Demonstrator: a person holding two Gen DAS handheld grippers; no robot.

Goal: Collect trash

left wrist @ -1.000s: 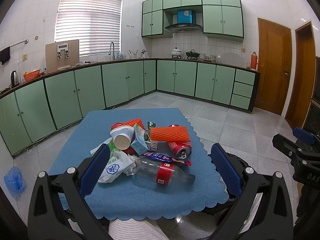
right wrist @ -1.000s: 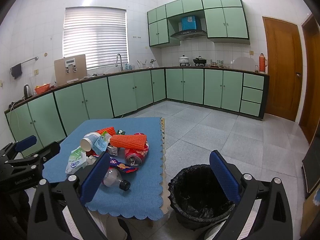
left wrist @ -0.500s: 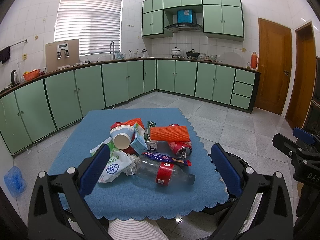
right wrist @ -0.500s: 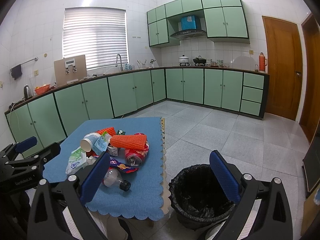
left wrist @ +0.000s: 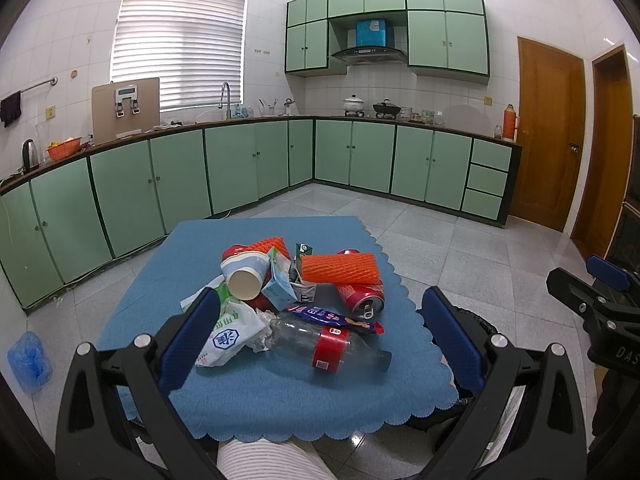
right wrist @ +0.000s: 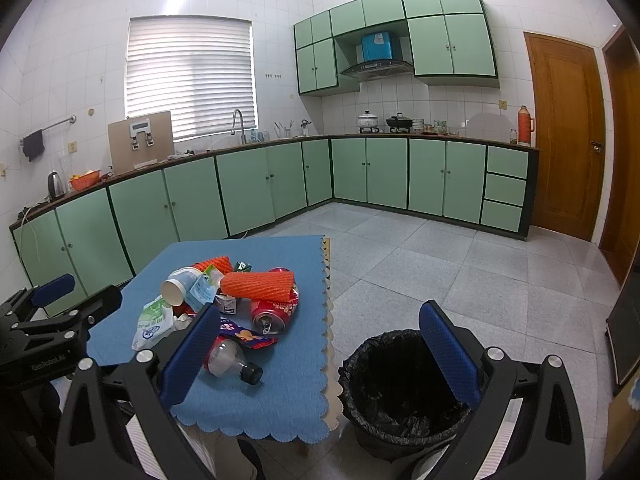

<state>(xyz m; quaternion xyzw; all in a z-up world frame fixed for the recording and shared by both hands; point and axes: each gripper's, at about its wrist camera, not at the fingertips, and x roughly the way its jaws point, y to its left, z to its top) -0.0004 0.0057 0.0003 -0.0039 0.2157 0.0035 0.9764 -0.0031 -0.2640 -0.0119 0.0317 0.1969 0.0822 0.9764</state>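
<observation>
- Left tongs spread wide and empty, hovering above the near edge of the counter, blue pads framing the litter heap.
- Right tongs likewise wide apart, nothing between the pads, poised over the gap between counter and bin.
- Directly ahead of the left tongs, at 12 o'clock: clear plastic bottle with red label, lying on its side, nearest piece of the heap.
- At 10 o'clock from the bottle: white-and-green plastic wrapper; just behind the bottle, purple snack wrapper.
- Further out at 12 to 1 o'clock: red drink can on its side, orange foam netting resting over it.
- At 11 o'clock in the heap: paper cup tipped toward the camera, small blue carton leaning beside it.
- Black-lined trash bin on the floor just off the counter's right edge, at 5 o'clock from the heap; no litter visible inside, though the dark liner hides much.
- Judged from this: collection apparently not begun, whole heap on the blue cloth, every piece yet to go into the bin.
- Bottle probably the easiest first pick, being nearest and free of the pile.
</observation>
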